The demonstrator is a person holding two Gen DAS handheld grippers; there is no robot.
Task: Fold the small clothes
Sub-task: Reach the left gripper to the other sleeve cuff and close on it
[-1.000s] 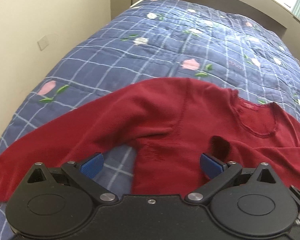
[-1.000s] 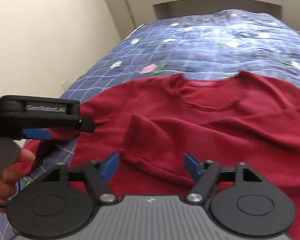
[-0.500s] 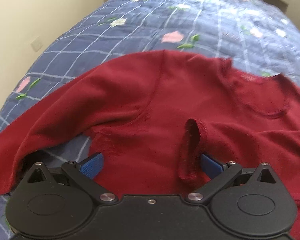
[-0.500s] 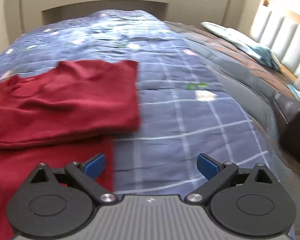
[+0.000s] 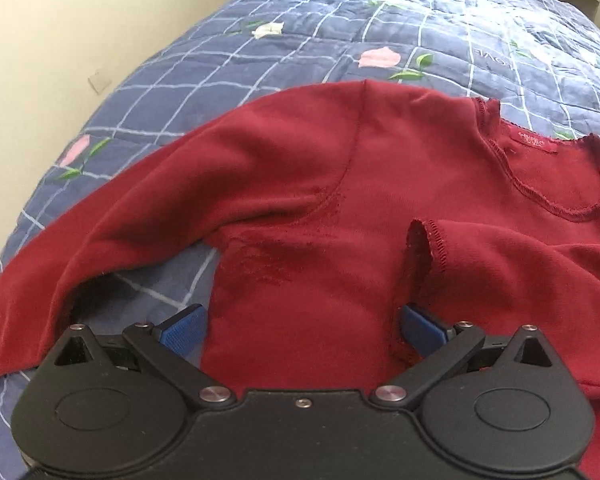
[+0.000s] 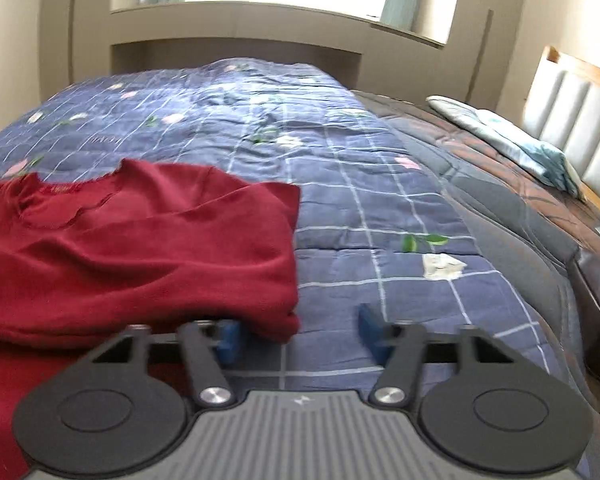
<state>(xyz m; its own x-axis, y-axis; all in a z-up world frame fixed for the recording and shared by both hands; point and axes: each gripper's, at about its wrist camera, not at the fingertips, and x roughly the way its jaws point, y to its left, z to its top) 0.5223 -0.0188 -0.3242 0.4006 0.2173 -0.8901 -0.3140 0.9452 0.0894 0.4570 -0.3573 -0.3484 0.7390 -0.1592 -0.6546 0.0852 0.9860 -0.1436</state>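
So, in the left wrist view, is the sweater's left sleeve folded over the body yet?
No, that sleeve of the red sweater lies stretched out sideways on the blue quilt.

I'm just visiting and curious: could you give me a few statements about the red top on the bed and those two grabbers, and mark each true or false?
1. The red sweater lies on a blue checked quilt. True.
2. Both sleeves are spread out flat. False: one sleeve is folded across the body.
3. The left gripper is wide open above the sweater. True.
4. The quilt is plain. False: it has flowers.
5. The right gripper has clamped the sweater. False: its jaws have just been closing, with a gap left.
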